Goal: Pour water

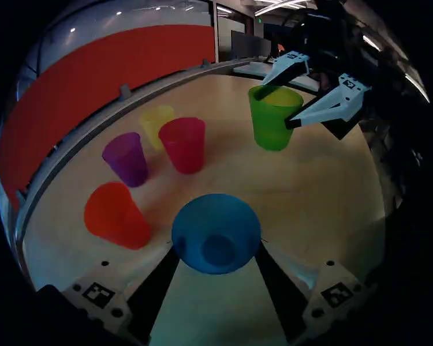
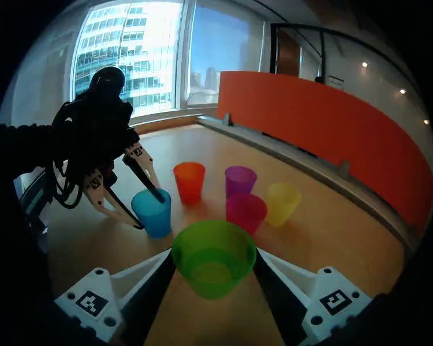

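cups (image 1: 183,144): 6 (blue (image 1: 216,228), green (image 2: 213,271) apparently gripped) | hand-held grippers (image 1: 216,249) (image 2: 214,255): 2

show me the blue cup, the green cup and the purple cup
blue cup (image 1: 216,233), left gripper view, inner wall
green cup (image 2: 213,259), right gripper view, inner wall
purple cup (image 1: 127,161), left gripper view, outer side wall

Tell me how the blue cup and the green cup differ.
The left claw holds the blue cup; the right claw holds the green cup. The blue cup stands nearest the orange cup, the green cup nearest the red cup. Both are upright, translucent and tapered.
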Motion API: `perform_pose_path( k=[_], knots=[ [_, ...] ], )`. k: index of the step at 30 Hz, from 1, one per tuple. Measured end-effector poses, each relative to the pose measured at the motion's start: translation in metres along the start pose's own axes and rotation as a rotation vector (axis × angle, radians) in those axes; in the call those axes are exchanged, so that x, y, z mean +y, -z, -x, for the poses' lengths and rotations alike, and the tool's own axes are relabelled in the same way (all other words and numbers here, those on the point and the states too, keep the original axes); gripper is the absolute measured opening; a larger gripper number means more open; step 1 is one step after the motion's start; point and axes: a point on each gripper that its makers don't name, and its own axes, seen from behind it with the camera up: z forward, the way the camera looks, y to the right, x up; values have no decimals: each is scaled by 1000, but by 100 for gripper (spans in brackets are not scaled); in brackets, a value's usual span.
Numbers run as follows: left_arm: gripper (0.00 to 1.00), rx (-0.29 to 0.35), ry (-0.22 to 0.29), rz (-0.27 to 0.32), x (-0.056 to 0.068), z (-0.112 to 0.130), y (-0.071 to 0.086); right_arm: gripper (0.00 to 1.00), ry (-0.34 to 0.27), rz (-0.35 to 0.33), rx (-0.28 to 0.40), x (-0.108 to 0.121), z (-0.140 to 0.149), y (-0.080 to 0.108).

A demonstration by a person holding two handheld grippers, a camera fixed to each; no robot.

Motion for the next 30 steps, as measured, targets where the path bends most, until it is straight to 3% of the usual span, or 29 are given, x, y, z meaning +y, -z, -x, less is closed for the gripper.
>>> perform_pose_path(
  k=[4,8,30],
  knots=[
    [90,-20,-2,-7,0,8,0,92,-3,-3,-8,-2,5,-3],
    [98,-37,-3,-21,-3,15,3,92,-6,-5,-15,-4,9,-6],
    [98,-36,25,-103,-18,40,35,92,-16,-1,-65,-9,46,-26]
  ],
)
